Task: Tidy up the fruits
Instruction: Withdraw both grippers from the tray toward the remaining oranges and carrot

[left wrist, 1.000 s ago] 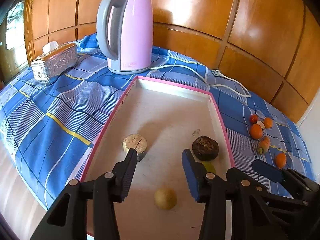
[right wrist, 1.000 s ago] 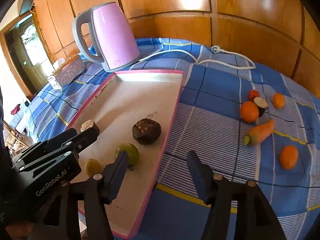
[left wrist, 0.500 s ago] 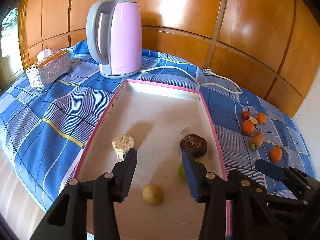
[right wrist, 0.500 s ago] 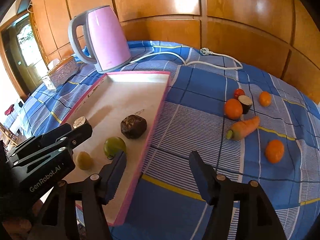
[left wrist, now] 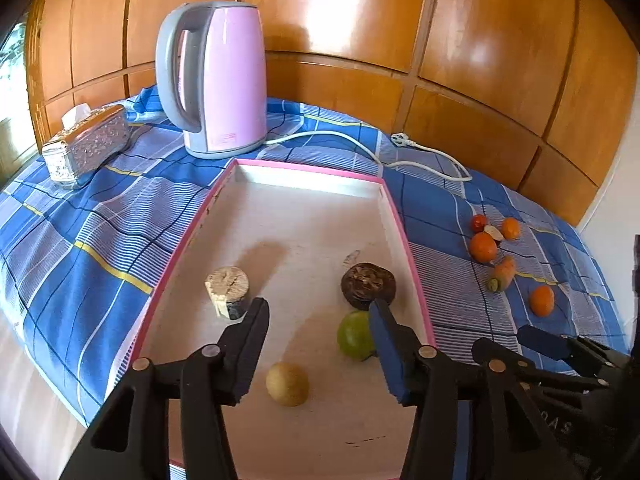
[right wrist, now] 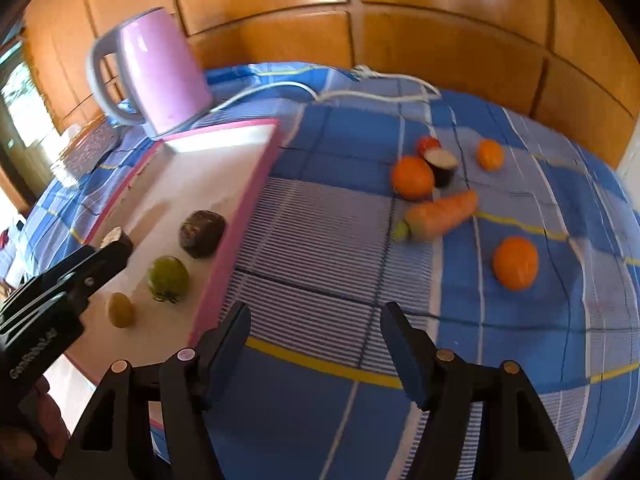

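Observation:
A pink-rimmed tray [left wrist: 394,216] [right wrist: 248,196] holds a green fruit [left wrist: 354,334] [right wrist: 168,278], a dark brown fruit [left wrist: 368,285] [right wrist: 202,233], a yellow fruit [left wrist: 287,383] [right wrist: 121,309] and a cut pale piece [left wrist: 227,290]. My left gripper [left wrist: 318,312] hovers over the tray, its jaws opening with nothing between them. Right of the tray lie oranges [right wrist: 515,262] [right wrist: 412,177] [right wrist: 490,154], a carrot [right wrist: 440,214], a red fruit [right wrist: 428,144] and a dark half fruit [right wrist: 442,162]. My right gripper [right wrist: 316,318] hangs open over the cloth, empty.
A pink kettle [left wrist: 212,76] [right wrist: 150,76] stands behind the tray, its white cord [left wrist: 360,148] trailing right. A silver tissue box [left wrist: 86,146] sits at the back left. Blue checked cloth [right wrist: 320,240] covers the table, with wooden panels behind.
The left jaws have spread a little and the green fruit is now in full view beside the right finger. My right gripper has shifted right, off the tray's edge, over the cloth.

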The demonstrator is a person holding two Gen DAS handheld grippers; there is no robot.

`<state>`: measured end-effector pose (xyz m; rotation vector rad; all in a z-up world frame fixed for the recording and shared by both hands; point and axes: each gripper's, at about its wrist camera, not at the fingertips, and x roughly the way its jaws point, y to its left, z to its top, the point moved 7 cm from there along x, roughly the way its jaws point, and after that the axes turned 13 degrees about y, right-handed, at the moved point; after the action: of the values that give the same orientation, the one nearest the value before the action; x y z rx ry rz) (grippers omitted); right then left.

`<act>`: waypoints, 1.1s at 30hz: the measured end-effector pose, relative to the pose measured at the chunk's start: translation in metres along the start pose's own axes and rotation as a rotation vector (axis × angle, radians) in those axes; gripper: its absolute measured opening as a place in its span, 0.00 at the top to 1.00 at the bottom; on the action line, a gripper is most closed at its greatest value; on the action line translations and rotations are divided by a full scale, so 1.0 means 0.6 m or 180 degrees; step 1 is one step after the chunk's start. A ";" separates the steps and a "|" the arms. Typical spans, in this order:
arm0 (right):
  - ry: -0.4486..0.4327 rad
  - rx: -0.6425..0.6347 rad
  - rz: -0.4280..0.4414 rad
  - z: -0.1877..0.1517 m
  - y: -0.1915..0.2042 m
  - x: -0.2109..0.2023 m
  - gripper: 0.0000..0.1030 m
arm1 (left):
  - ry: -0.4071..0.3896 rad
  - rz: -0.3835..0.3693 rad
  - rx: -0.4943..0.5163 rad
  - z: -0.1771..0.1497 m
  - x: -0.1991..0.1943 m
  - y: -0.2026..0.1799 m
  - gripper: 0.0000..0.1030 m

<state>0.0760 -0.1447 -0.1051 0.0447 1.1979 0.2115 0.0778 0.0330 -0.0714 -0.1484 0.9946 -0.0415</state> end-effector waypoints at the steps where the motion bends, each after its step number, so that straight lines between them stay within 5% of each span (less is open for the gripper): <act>1: 0.0004 0.0012 -0.0022 -0.002 -0.006 0.000 0.36 | 0.0005 -0.0003 0.0009 0.000 0.000 -0.001 0.49; 16: -0.0031 0.0213 -0.0111 -0.020 -0.072 -0.012 0.38 | 0.0033 -0.0041 0.0293 -0.012 0.002 -0.051 0.49; 33: -0.0104 0.0853 -0.0303 -0.042 -0.222 -0.021 0.38 | 0.0114 -0.0102 0.0645 -0.017 0.012 -0.120 0.48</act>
<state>0.0668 -0.2796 -0.1222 0.2240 1.1864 -0.0343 0.0754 -0.0397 -0.0724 0.0222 1.0176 -0.1740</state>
